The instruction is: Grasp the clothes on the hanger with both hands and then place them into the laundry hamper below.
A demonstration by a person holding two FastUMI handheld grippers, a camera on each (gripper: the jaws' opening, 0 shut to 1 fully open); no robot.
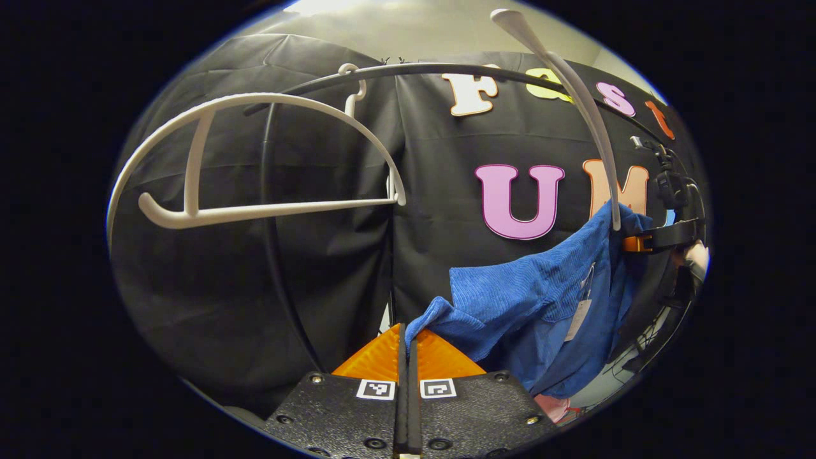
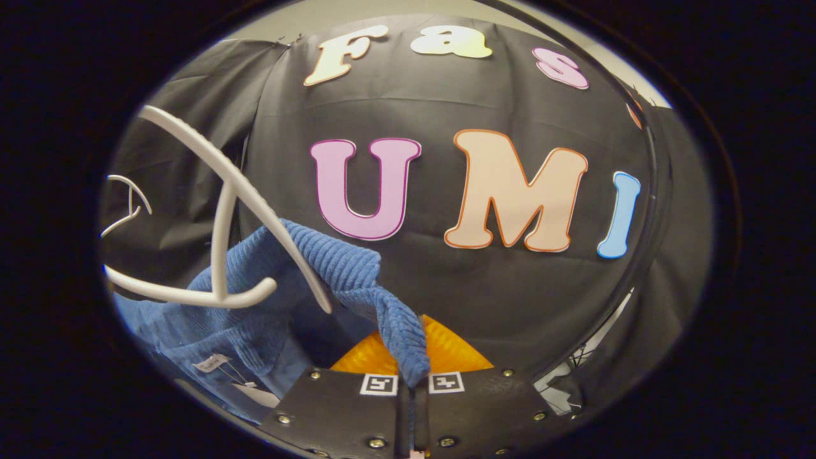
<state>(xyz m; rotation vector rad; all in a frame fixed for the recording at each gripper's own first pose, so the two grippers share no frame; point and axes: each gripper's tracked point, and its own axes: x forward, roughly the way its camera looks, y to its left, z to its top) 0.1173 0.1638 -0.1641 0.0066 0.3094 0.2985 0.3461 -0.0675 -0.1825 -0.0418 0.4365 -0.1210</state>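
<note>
Both grippers have the blue corduroy garment (image 1: 510, 299) pinched, one at each end, and it hangs slack between them like a soft hammock. The left gripper (image 1: 406, 357) has its two fingers clamped together, with a corner of the fabric caught just ahead and to the right of the tips; the right gripper (image 2: 411, 382) is closed on a ribbed fold that rises straight up out of its fingers. The white hanger (image 2: 217, 229) sits just left of the right gripper, with one arm crossing over the cloth, so the garment looks only partly free of it. A second, bare hanger (image 1: 255, 159) hangs on the black rail (image 1: 408, 69), up and left of the left gripper. This cloth reads as light, limp and grippy, not slippery, and the ribbing gives the pads some bite. Edge pinches like these should hold, though the draped middle could snag on the hanger arm. A paper tag (image 2: 210, 363) dangles below.
</note>
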